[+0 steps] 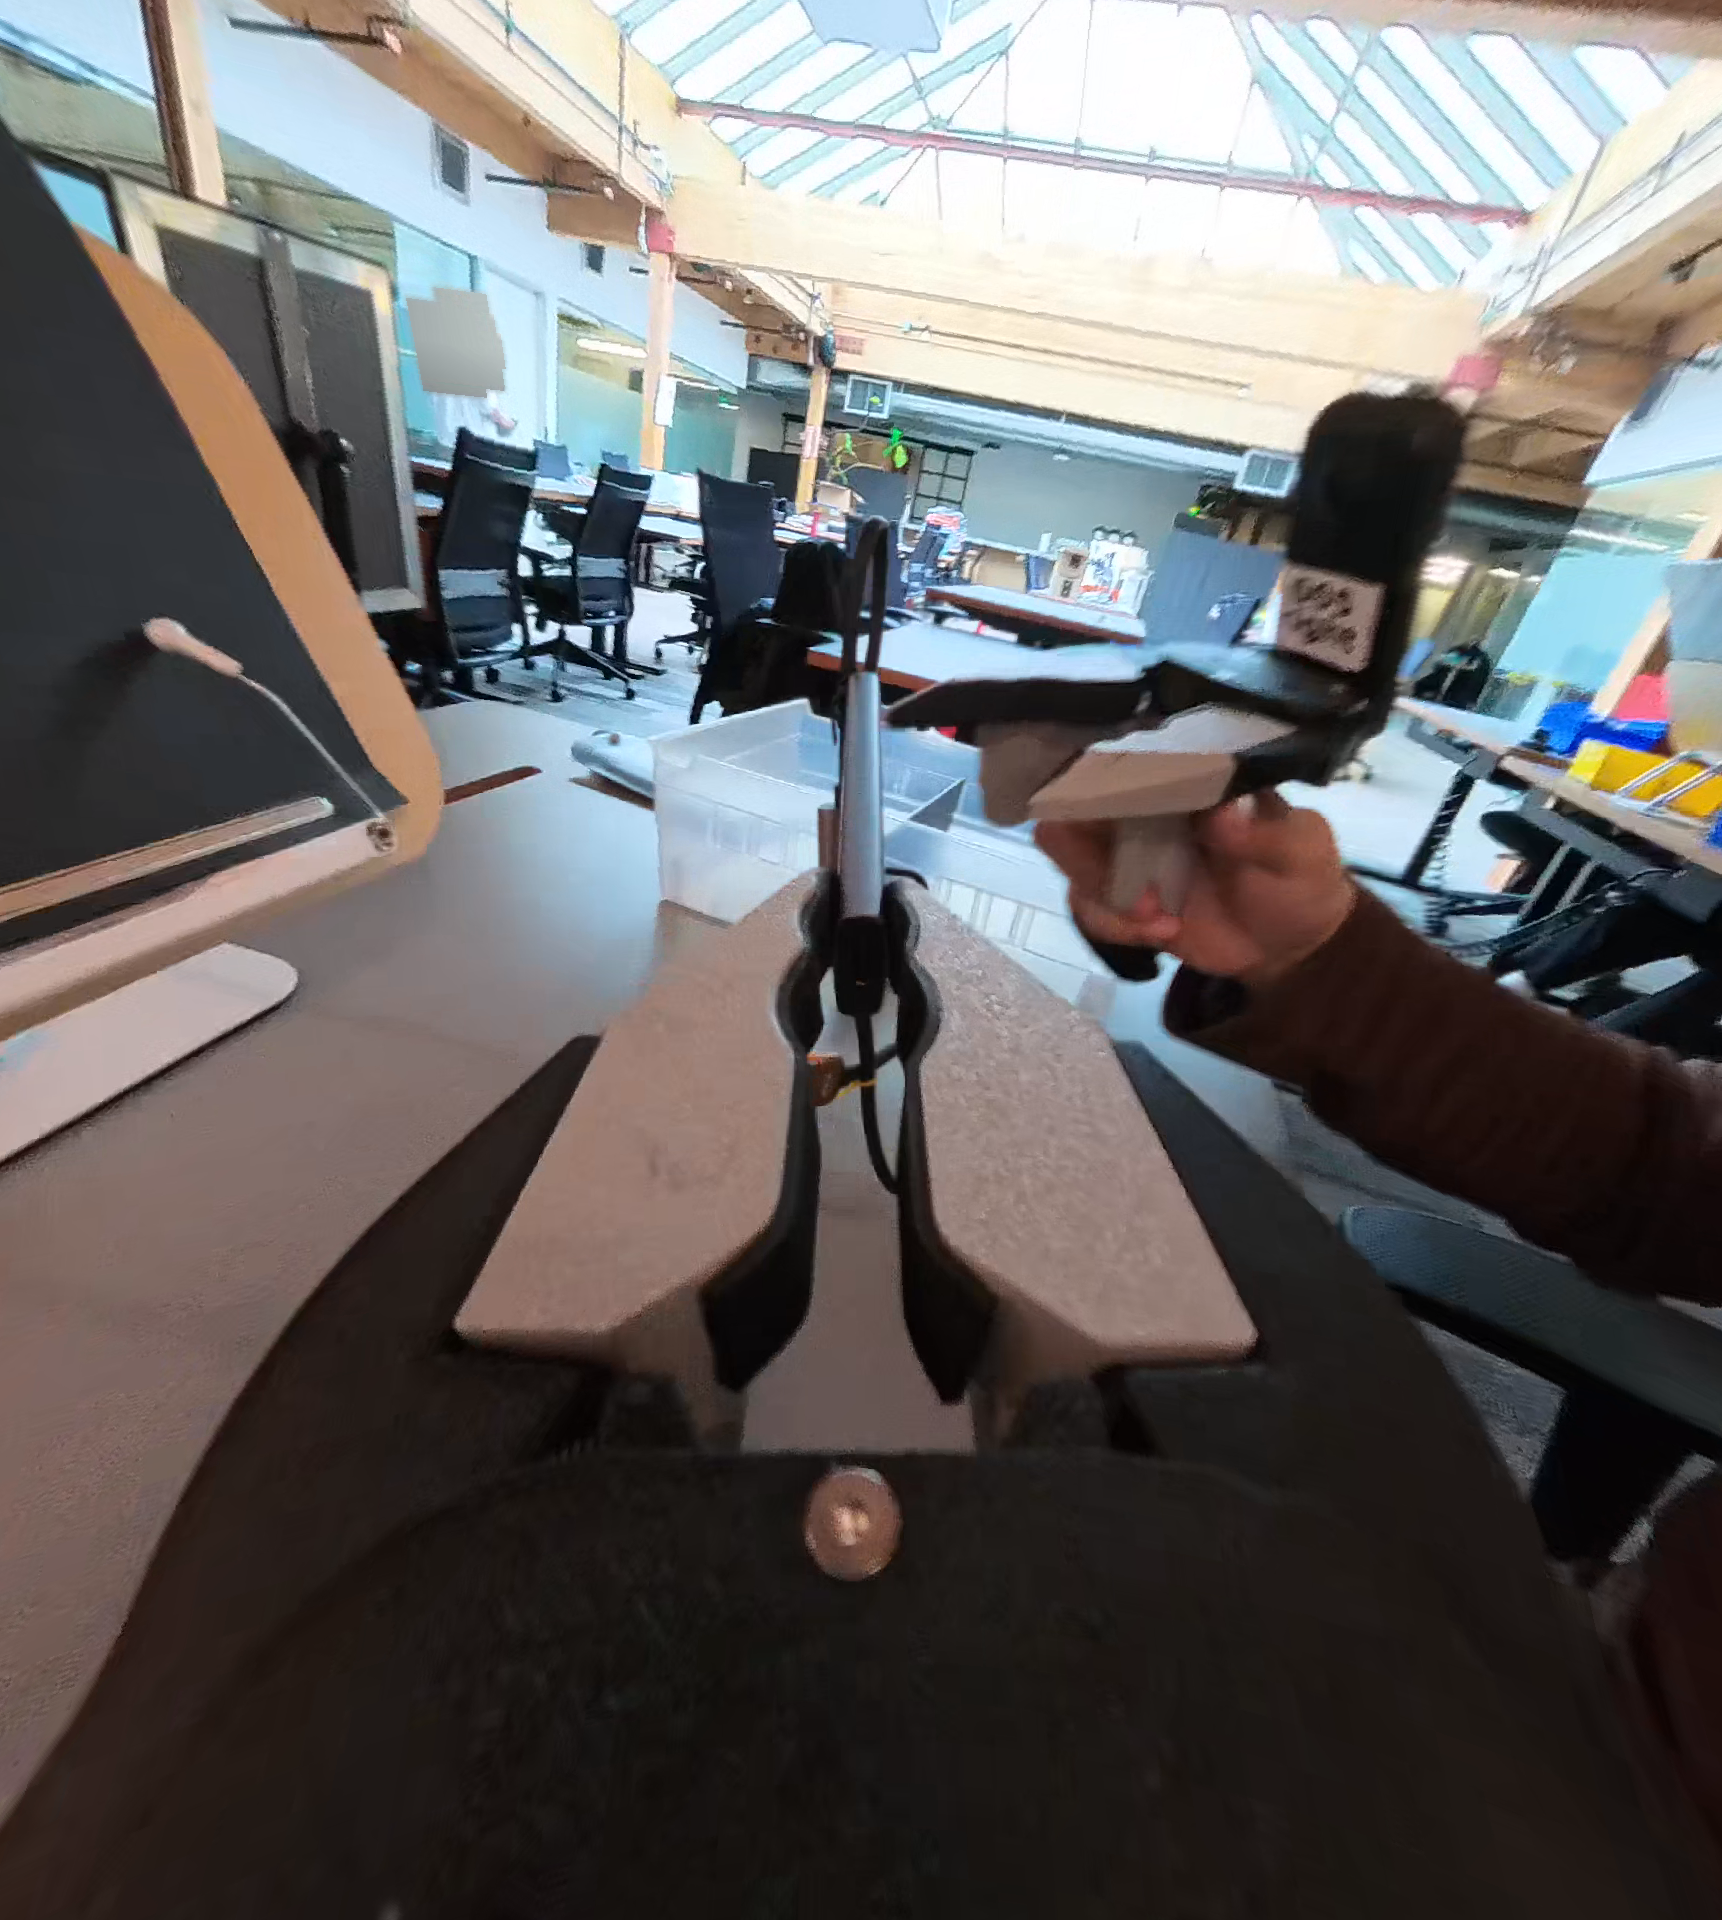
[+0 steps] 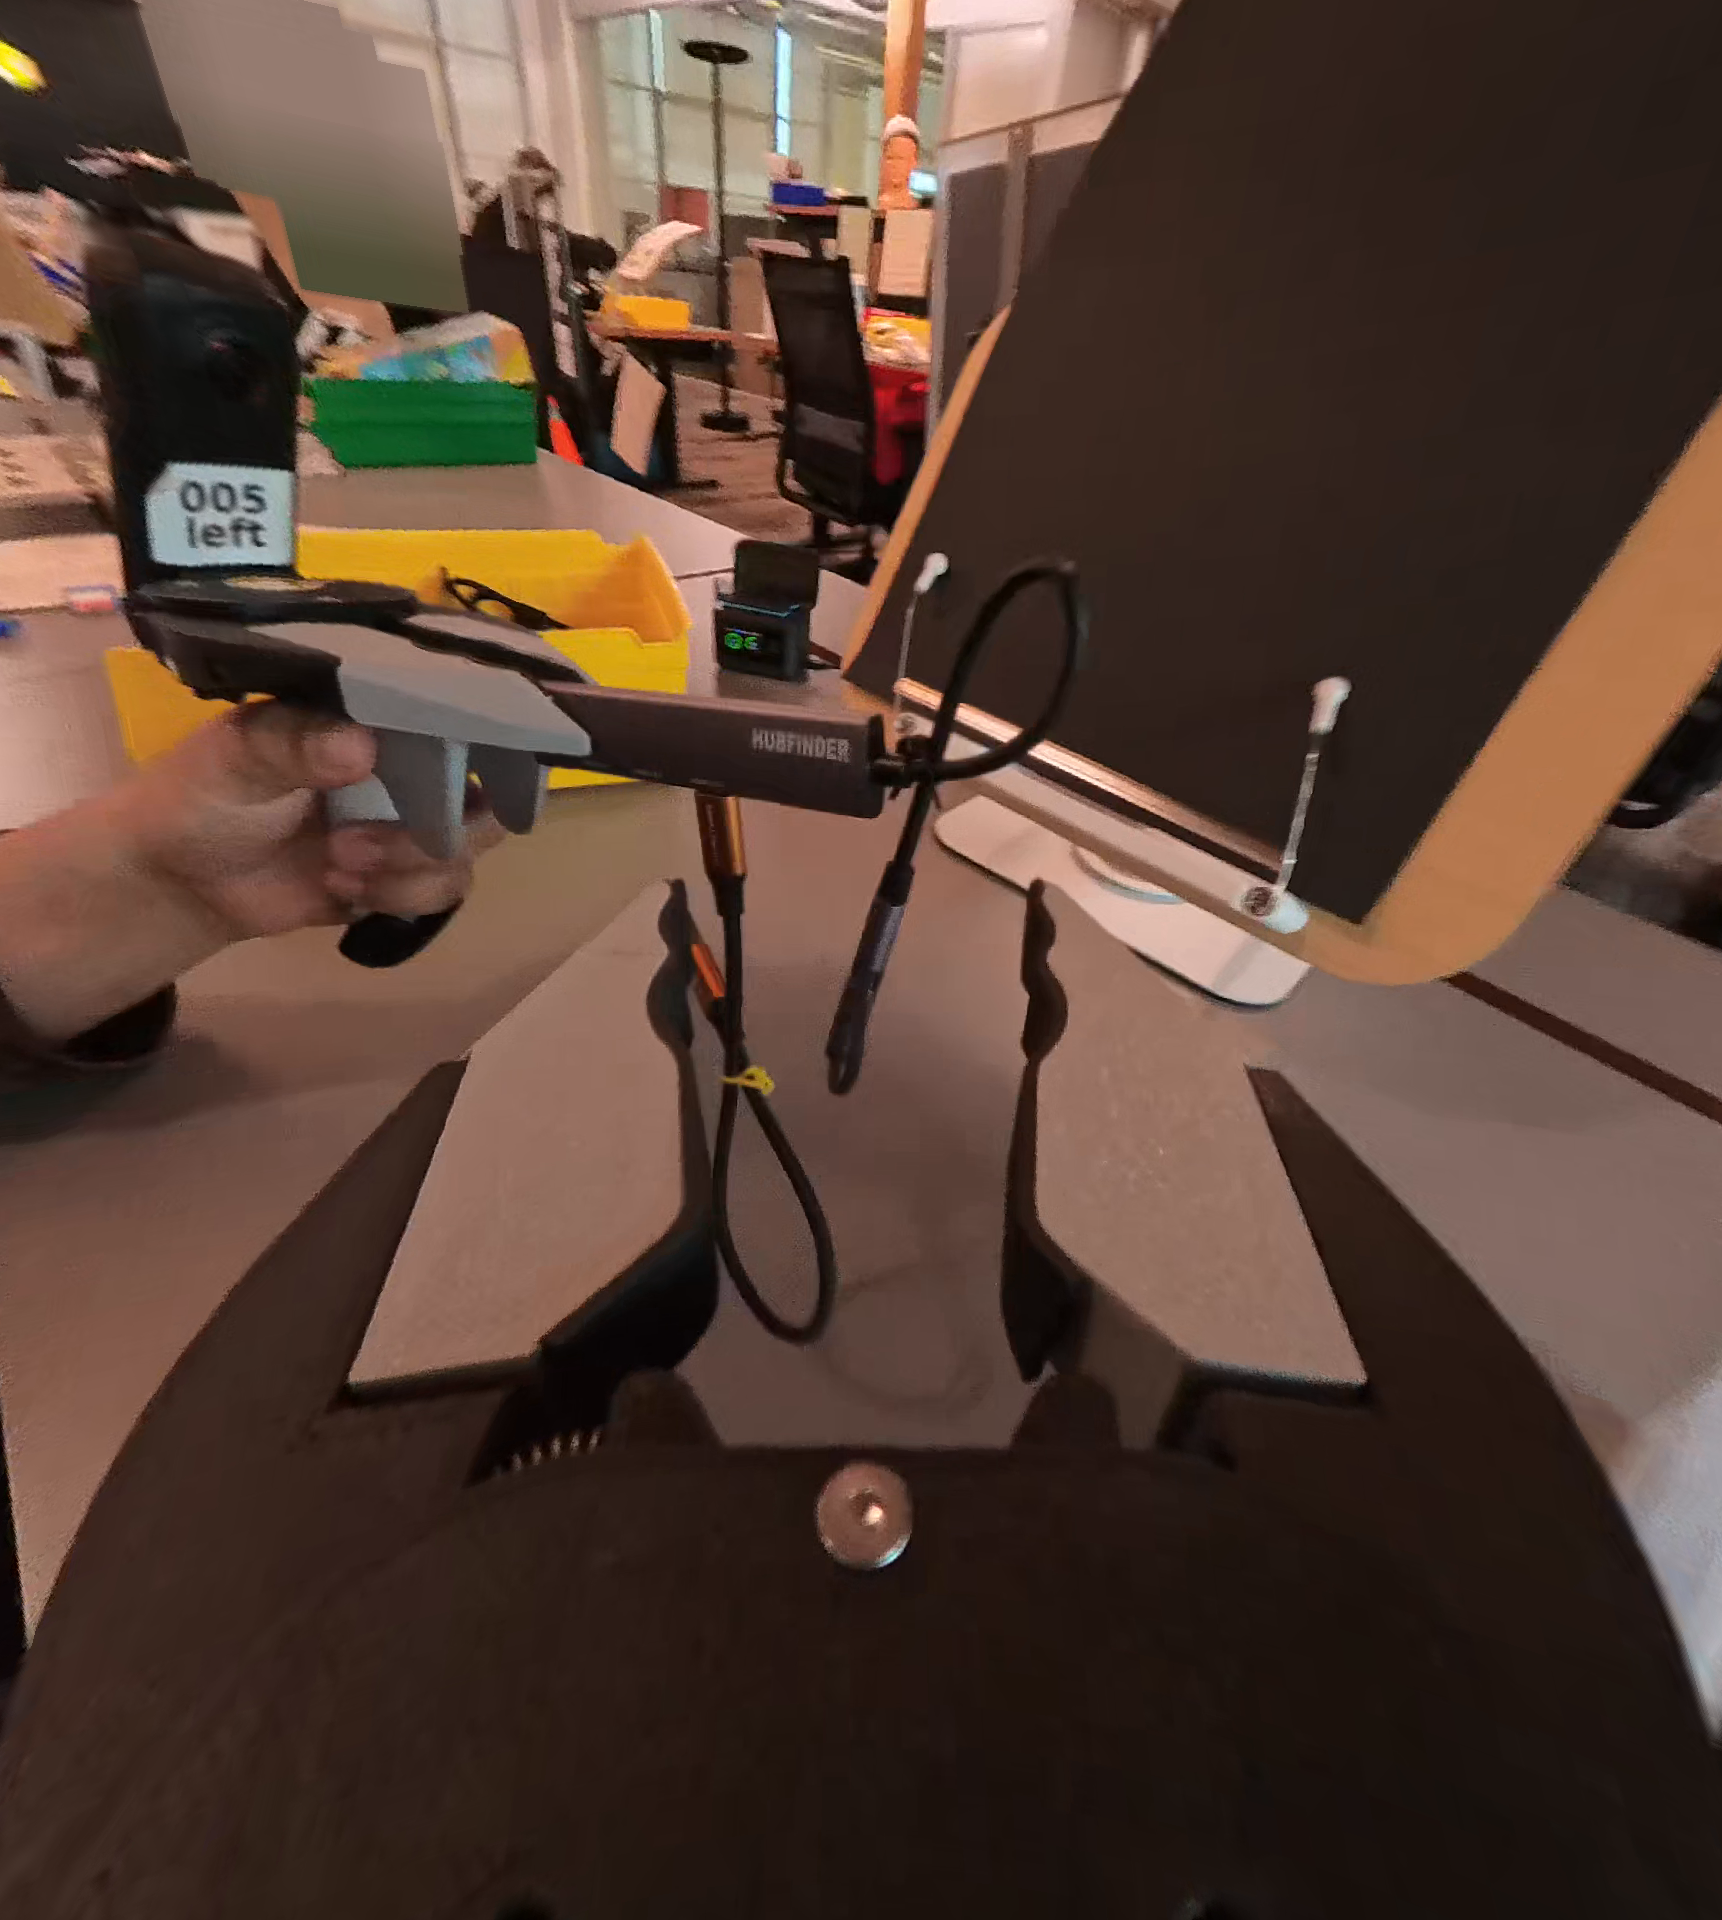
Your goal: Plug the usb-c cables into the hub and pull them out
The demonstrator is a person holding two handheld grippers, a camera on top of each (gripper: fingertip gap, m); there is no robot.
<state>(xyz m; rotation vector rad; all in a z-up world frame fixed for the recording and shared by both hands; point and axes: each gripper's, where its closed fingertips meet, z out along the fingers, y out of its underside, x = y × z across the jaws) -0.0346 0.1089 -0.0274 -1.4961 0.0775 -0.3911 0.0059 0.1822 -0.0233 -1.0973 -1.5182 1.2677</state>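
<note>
Just ahead of the right gripper [image 2: 852, 997], whose fingers stand apart, an orange-ended cable [image 2: 720, 831] hangs, seemingly plugged, below the hub [image 2: 732, 750]. Its long axis lies level, clamped in the left gripper [image 1: 862, 935].

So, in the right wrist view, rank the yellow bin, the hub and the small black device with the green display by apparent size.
1. Yellow bin
2. Hub, long but thin
3. Small black device

The device sits farther back, so its true size is unsure.

Left gripper [image 1: 859, 935] clamped, right gripper [image 2: 852, 971] agape (seemingly empty).
</note>
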